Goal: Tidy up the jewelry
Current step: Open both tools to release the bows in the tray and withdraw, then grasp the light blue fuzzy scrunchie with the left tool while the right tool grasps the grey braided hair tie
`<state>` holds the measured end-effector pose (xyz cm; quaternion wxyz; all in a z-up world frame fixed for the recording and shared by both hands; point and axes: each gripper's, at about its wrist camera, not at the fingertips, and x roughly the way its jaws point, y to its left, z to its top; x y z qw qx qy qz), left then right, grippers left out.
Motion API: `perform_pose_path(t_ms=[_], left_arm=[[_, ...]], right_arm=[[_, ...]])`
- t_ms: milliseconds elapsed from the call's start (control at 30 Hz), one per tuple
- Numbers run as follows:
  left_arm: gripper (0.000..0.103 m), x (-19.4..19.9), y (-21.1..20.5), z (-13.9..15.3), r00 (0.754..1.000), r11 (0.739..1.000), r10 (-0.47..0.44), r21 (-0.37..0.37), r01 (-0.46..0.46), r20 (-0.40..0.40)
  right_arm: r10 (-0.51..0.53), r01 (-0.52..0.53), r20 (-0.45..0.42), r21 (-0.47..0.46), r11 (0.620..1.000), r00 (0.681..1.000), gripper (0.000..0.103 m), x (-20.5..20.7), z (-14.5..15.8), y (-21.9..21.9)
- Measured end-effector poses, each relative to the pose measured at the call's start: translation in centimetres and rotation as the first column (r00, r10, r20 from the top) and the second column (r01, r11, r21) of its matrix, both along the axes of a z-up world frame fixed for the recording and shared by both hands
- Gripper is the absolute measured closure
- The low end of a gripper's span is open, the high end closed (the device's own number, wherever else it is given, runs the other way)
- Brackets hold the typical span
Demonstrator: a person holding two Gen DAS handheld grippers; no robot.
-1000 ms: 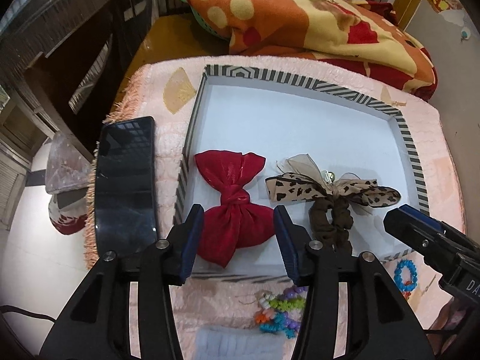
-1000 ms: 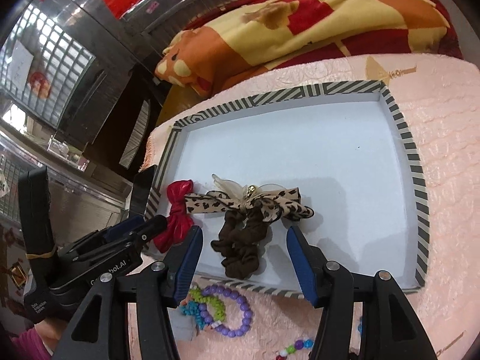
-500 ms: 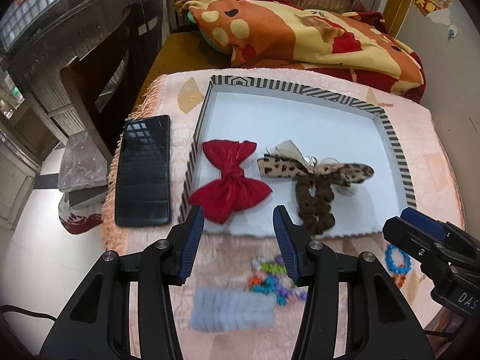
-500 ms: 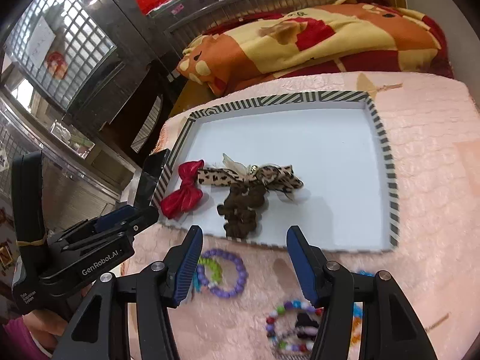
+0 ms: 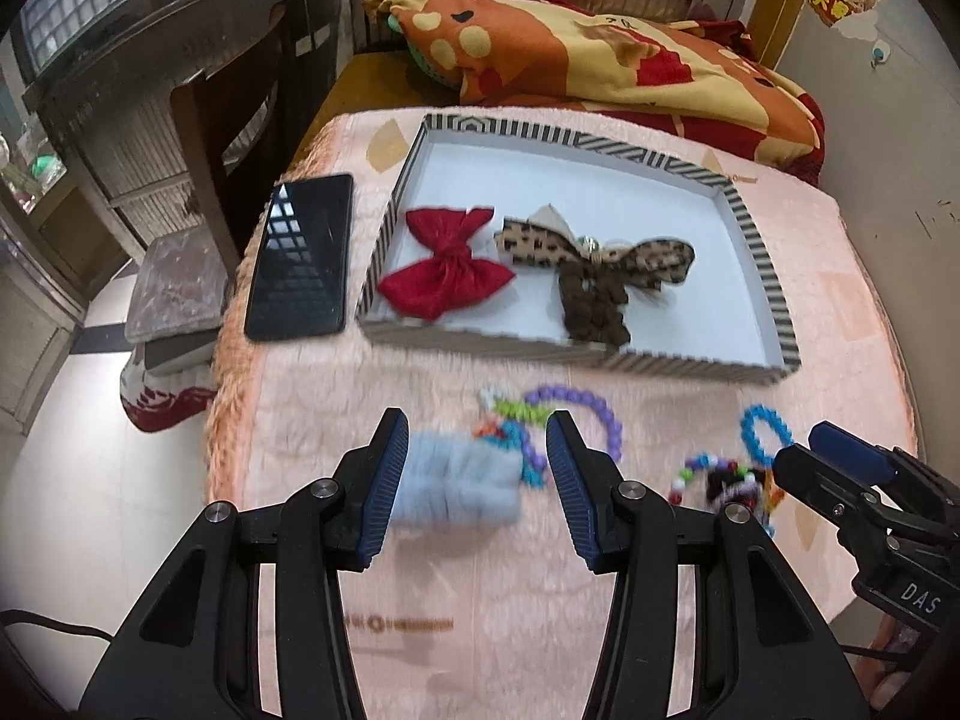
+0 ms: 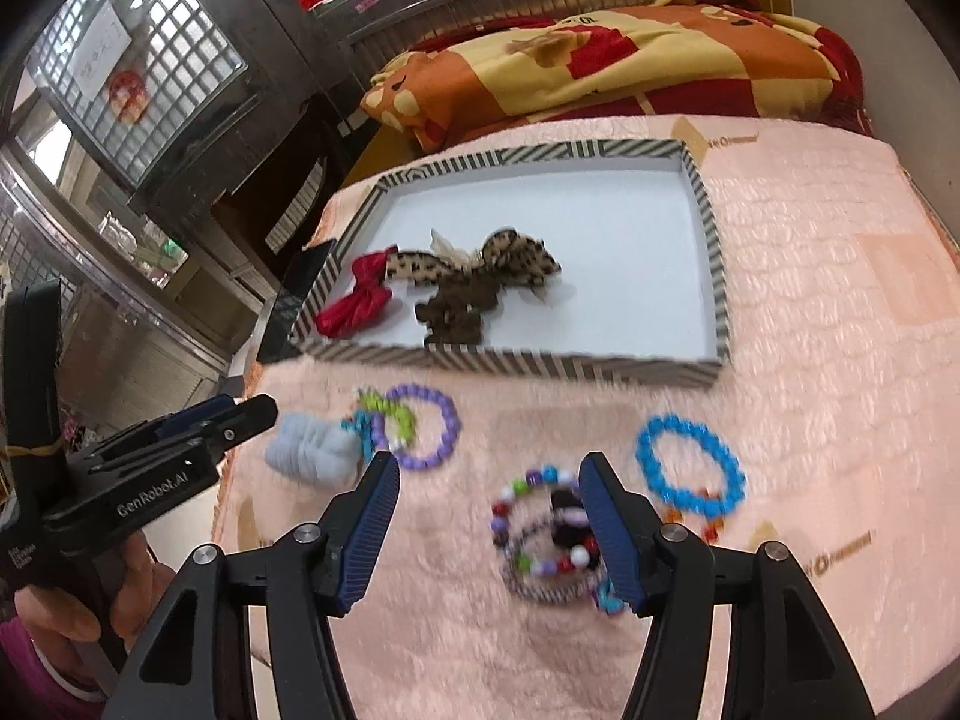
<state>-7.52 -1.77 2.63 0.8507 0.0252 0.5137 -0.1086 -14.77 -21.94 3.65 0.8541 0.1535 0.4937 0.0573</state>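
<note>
Left wrist view shows both grippers now drawn back from the shallow rectangular tray with black-and-white striped walls point(image 5: 757, 240), which filled the picture a second ago. Loose pieces on the pink plush cloth point(image 5: 420, 600), earlier barely visible at the bottom edge, now lie in plain sight below the fingers. This suggests the two bows are already sorted and the hands are lining up for the next pickups.

The left gripper point(image 5: 477, 483) has its blue-padded fingers spread, holding nothing, with a pale grey-blue fuzzy scrunchie point(image 5: 456, 483) lying between and beneath them. The right gripper point(image 6: 489, 531) is opening, nothing pinched; a multicoloured bead bracelet with a dark knot point(image 6: 543, 531) lies on the cloth under its gap.

Counts:
- In the tray: two items, one red fabric bow point(image 5: 447, 276) and one leopard-print bow on a brown scrunchie point(image 5: 594, 276).
- On the cloth: one grey-blue scrunchie, one purple bead bracelet point(image 6: 426, 426) tangled with a small green and turquoise bead cluster point(image 6: 384, 414), one multicoloured bracelet, one bright blue bead bracelet point(image 6: 690, 468).
- Beside the tray: one black phone point(image 5: 300, 258).
</note>
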Motion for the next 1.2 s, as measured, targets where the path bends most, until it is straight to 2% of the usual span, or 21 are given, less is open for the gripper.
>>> perform_pose_path(t_ms=[200,467,667,800,867,1000,1033,1133,1200], left_arm=[[0.050,-2.0,2.6,-0.5,0.998,0.998,0.039,-0.055,-0.041,-0.045],[0.049,-3.6,6.4,-2.1,0.990,0.992,0.098,-0.075,-0.105,-0.098],[0.048,-3.3,6.6,-3.2,0.986,0.988,0.094,-0.108,-0.109,-0.136],[0.043,-2.4,6.6,-3.7,0.980,0.979,0.111,-0.150,-0.136,-0.163],[0.036,-1.9,6.7,-4.0,0.975,0.971,0.127,-0.179,-0.160,-0.183],[0.036,-0.4,7.0,-4.9,0.961,0.960,0.153,-0.196,-0.199,-0.229],[0.036,-0.2,7.0,-5.0,0.960,0.959,0.155,-0.197,-0.203,-0.234],[0.036,0.5,6.9,-5.4,0.957,0.959,0.165,-0.189,-0.212,-0.239],[0.036,0.8,6.8,-5.6,0.958,0.961,0.161,-0.181,-0.207,-0.239]], right_arm=[[0.024,-0.024,-0.027,-0.028,0.999,0.999,0.043,-2.3,-1.3,0.3],[0.034,-0.036,-0.069,-0.031,0.999,0.997,0.043,-4.1,-3.0,0.1],[0.021,-0.023,-0.077,-0.036,0.999,0.997,0.043,-4.6,-3.4,-0.4],[0.003,-0.006,-0.090,-0.040,0.999,0.996,0.043,-4.8,-3.9,-1.0],[-0.004,0.001,-0.095,-0.039,0.999,0.995,0.043,-4.8,-4.1,-1.3],[-0.015,0.011,-0.080,-0.051,0.999,0.997,0.043,-4.4,-4.3,-1.5],[-0.013,0.008,-0.076,-0.061,0.998,0.997,0.043,-4.2,-4.3,-1.5],[-0.002,-0.003,-0.058,-0.091,0.996,0.998,0.057,-3.2,-4.4,-1.9],[0.003,-0.010,-0.063,-0.103,0.995,0.998,0.060,-2.5,-4.7,-2.3]])
